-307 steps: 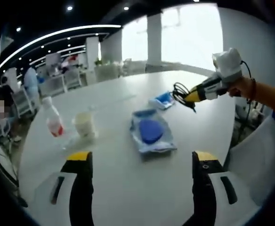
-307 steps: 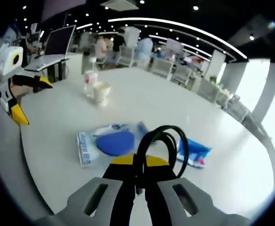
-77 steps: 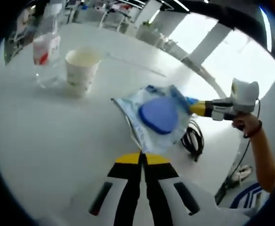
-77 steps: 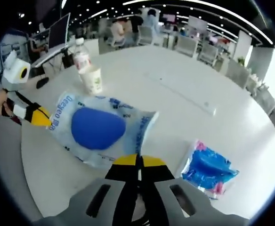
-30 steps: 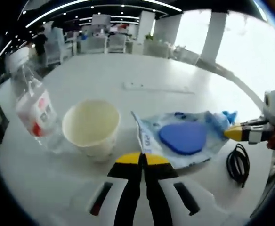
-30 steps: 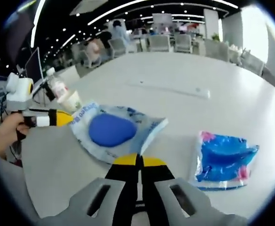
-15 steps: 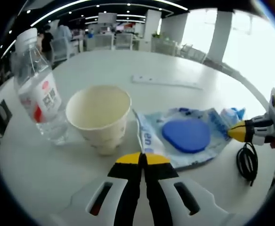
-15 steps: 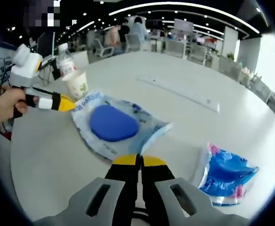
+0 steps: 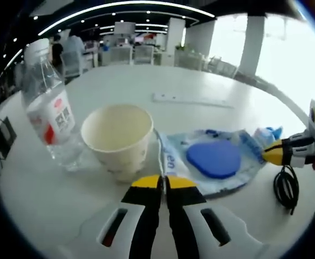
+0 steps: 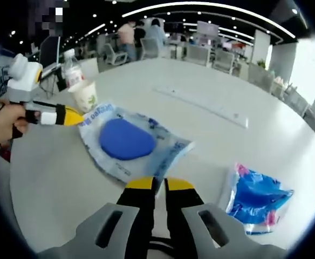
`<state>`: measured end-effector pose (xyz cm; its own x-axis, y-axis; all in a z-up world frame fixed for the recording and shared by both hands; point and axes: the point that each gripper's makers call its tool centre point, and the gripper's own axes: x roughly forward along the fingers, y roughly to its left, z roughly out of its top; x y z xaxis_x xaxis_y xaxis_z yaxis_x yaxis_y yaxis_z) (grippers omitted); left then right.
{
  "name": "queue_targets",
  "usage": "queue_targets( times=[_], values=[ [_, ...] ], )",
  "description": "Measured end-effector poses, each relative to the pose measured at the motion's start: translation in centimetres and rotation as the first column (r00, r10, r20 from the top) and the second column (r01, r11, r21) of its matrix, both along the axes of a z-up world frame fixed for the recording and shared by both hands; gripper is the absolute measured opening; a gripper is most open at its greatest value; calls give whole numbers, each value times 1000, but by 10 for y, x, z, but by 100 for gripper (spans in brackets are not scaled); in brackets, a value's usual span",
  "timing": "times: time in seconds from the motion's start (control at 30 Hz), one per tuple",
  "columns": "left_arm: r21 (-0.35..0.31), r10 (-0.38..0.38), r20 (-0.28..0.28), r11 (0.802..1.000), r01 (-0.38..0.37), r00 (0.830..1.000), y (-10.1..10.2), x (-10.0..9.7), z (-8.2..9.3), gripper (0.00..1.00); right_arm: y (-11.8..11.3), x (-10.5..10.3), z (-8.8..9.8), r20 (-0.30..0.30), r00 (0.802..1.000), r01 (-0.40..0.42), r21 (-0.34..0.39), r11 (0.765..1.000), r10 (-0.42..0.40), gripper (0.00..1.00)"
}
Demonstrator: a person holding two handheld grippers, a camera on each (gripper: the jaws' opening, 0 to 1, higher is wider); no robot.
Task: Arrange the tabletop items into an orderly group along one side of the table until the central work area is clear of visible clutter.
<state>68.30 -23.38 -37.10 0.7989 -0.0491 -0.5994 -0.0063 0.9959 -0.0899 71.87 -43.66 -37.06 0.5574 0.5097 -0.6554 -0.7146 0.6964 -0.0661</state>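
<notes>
Trouble sits right at your left gripper [image 9: 161,183]: its jaws are nearly together, a thin slit between the yellow tips, pinched on the near edge of the clear plastic pouch with the blue oval pad inside [image 9: 214,159]. Just beside that edge stands the cream paper cup [image 9: 118,137], empty and open-mouthed, and next to it the clear plastic water bottle with the red-and-white label [image 9: 49,118]. Both look light. Drag the pouch any closer and you nudge the cup, which tips or shoves the bottle over.

Your right gripper [image 10: 158,185] has its jaws cracked a little apart at the pouch's [image 10: 128,143] opposite edge; you cannot tell from here whether it has any film between them. If it lets go while the left pulls, the slack bag folds or slides crooked. If both pull at once, that thin film stretches or slips out.

Look at the black coiled cable [image 9: 286,183] lying on the white round table [image 9: 146,86] near your right gripper; a careless sweep snags it.

The second pouch, bright blue with pink at its corners [image 10: 257,200], lies well apart from the group on the table [image 10: 211,86], so the middle isn't clear yet. A long flat white strip [image 10: 203,106] also lies further out.
</notes>
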Motion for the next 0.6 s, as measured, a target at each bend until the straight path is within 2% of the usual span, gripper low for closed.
queue_targets(
  times=[0.13,0.27,0.33,0.53,0.6],
  values=[
    [2,-3,24,1000,3,1000,-2,-2,9,7,1,2,11,15,999,31,37,999,-32,16],
    [5,-23,45,1000,23,999,-7,-7,21,11,0,0,21,40,998,40,55,998,-43,19],
    [0,-28,59,1000,28,998,-9,-11,28,14,-1,0,28,54,997,52,82,995,-56,25],
    [18,-68,86,998,67,994,-15,-26,46,23,-11,3,51,144,984,83,129,988,-102,36],
    [-2,-78,95,997,78,992,-18,-31,52,27,-14,2,55,165,980,89,144,986,-113,41]
  ],
)
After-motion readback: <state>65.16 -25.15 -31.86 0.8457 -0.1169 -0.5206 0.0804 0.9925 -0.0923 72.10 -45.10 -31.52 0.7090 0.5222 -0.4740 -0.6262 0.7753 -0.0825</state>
